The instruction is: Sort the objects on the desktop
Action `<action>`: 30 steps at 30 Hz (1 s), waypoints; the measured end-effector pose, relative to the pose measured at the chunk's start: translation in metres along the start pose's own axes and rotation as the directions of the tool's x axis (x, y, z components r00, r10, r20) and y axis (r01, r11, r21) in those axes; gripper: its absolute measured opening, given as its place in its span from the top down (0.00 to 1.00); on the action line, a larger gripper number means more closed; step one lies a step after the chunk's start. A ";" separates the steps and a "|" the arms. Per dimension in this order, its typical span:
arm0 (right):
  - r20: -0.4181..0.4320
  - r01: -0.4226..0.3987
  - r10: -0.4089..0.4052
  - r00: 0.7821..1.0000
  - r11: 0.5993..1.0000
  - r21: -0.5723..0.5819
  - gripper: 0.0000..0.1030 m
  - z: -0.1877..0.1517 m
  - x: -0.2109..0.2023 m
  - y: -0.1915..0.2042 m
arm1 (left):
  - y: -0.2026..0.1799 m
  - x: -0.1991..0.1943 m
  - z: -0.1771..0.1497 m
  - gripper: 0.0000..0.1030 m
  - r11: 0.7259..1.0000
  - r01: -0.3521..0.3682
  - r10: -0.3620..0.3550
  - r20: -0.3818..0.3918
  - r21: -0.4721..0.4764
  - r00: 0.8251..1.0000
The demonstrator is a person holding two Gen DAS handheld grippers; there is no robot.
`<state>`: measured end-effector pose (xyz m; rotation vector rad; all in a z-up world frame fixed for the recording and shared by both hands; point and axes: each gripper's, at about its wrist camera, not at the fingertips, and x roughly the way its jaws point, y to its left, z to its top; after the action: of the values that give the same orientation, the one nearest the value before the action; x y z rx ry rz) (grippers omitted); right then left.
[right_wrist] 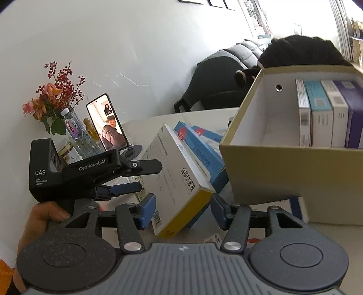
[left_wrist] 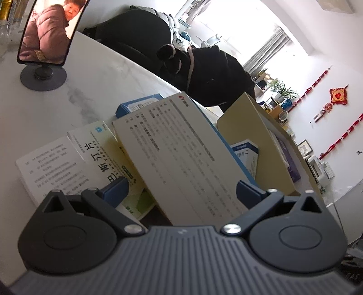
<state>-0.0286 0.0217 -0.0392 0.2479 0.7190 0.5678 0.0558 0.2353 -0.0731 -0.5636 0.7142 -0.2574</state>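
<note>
White marble table point(left_wrist: 45, 109) — pale wall point(right_wrist: 113, 45), bright window point(left_wrist: 238, 20) beyond.

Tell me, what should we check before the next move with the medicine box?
1. White-and-yellow box between the right gripper fingers: ok.
2. Right grip tight: not ok, a gap shows beside one pad.
3. Left gripper holding that box: cannot tell.
4. Room in the cardboard box: ok, there is free space beside the four upright boxes.
5. Box level: not ok, it sits tilted.
</note>
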 end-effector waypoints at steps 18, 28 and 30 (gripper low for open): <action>-0.009 0.025 -0.025 1.000 0.999 0.032 0.37 -0.003 0.028 -0.001 | 0.005 -0.004 -0.007 0.00 0.994 0.015 -0.015 -0.002 0.109 1.000; 0.006 0.058 -0.058 0.998 0.998 0.008 0.34 -0.002 0.036 0.004 | 0.022 -0.029 -0.011 0.00 0.991 -0.083 0.082 0.009 0.104 0.997; 0.004 0.062 -0.062 0.998 0.998 0.004 0.34 -0.002 0.039 0.005 | 0.023 -0.031 -0.010 0.00 0.993 -0.085 0.084 0.007 0.083 0.996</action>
<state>-0.0084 0.0481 -0.0603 0.2295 0.7218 0.5073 0.0270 0.2624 -0.0757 -0.4535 0.7185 -0.2060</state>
